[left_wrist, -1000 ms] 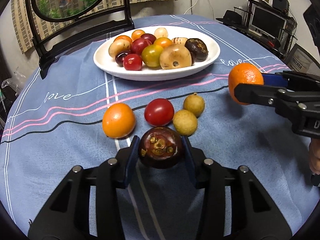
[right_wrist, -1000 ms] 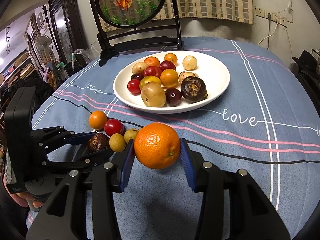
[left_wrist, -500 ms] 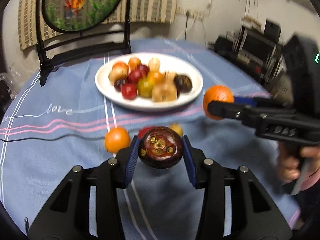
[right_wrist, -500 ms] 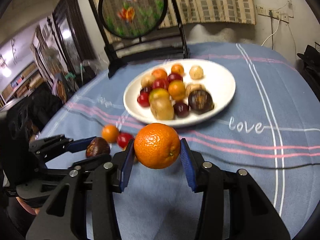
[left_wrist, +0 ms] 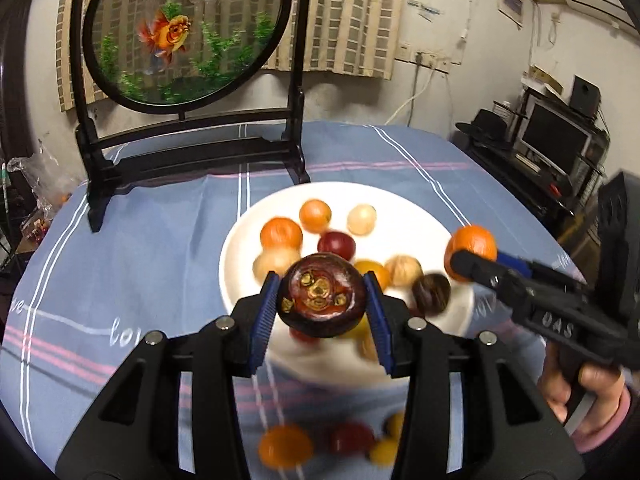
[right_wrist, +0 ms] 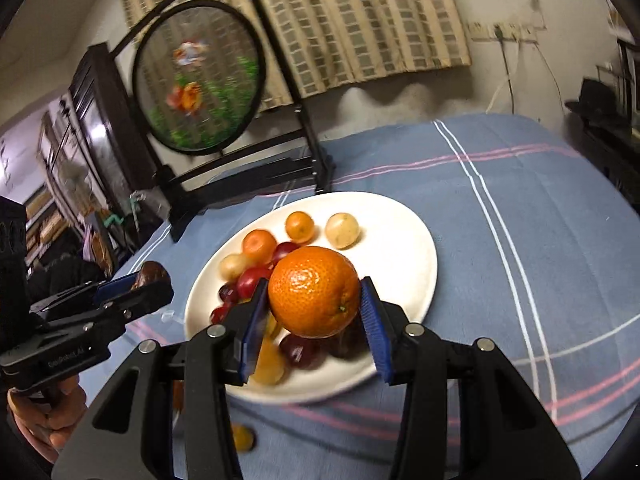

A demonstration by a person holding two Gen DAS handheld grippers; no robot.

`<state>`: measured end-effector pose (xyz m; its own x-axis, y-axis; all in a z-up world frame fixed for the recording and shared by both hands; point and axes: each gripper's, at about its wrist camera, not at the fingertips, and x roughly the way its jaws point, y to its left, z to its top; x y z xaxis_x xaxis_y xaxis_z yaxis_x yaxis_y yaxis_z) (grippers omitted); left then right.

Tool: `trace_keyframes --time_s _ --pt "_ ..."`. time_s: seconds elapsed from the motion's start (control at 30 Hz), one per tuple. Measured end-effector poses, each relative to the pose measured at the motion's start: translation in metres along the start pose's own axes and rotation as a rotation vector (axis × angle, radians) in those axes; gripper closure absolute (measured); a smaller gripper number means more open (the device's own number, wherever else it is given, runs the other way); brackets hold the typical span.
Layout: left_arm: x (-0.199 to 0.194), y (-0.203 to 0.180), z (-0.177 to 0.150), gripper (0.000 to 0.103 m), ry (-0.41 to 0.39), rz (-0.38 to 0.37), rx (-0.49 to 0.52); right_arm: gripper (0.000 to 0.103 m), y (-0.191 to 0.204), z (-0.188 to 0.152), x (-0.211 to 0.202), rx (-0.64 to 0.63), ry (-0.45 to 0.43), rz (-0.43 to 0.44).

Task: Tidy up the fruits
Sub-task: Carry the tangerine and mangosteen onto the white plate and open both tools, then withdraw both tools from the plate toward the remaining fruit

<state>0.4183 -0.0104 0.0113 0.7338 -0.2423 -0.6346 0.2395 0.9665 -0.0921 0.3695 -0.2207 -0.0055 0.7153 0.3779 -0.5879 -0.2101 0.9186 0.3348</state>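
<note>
My left gripper (left_wrist: 322, 300) is shut on a dark purple mangosteen (left_wrist: 322, 296), held in the air above the near side of the white plate (left_wrist: 236, 240). My right gripper (right_wrist: 314, 298) is shut on an orange (right_wrist: 314, 290), also raised over the white plate (right_wrist: 416, 248). The plate holds several small fruits: oranges, red ones, pale longans, a dark mangosteen (left_wrist: 431, 287). The orange also shows in the left wrist view (left_wrist: 472, 244), at the plate's right rim. The held mangosteen shows in the right wrist view (right_wrist: 150, 274), left of the plate.
A small orange (left_wrist: 284, 446), a red fruit (left_wrist: 352, 438) and yellow longans (left_wrist: 384, 450) lie on the blue striped tablecloth near me. A black-framed round goldfish screen (left_wrist: 180, 32) stands behind the plate. Shelves and a monitor (left_wrist: 554, 136) stand at the right.
Both grippers have risen and moved forward over the plate, each still holding its fruit. The loose fruits on the cloth now lie below and behind the left gripper.
</note>
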Motion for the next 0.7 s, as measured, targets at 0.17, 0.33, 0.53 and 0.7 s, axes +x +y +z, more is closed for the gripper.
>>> trace_keyframes --time_s 0.17,0.33,0.53,0.7 --pt "0.044 0.001 0.026 0.060 0.032 0.052 -0.004 0.058 -0.009 0.016 0.025 0.026 0.005 -0.005" --pt "0.064 0.000 0.035 0.030 0.029 0.114 0.012 0.057 -0.020 0.020 0.051 0.066 0.071 0.025" --pt "0.046 0.001 0.033 0.011 -0.019 0.125 0.010 0.038 -0.009 0.025 0.041 0.024 0.022 0.002" --pt "0.003 0.015 0.006 0.003 -0.031 0.113 -0.050 0.038 0.000 0.027 0.017 0.028 0.013 0.047"
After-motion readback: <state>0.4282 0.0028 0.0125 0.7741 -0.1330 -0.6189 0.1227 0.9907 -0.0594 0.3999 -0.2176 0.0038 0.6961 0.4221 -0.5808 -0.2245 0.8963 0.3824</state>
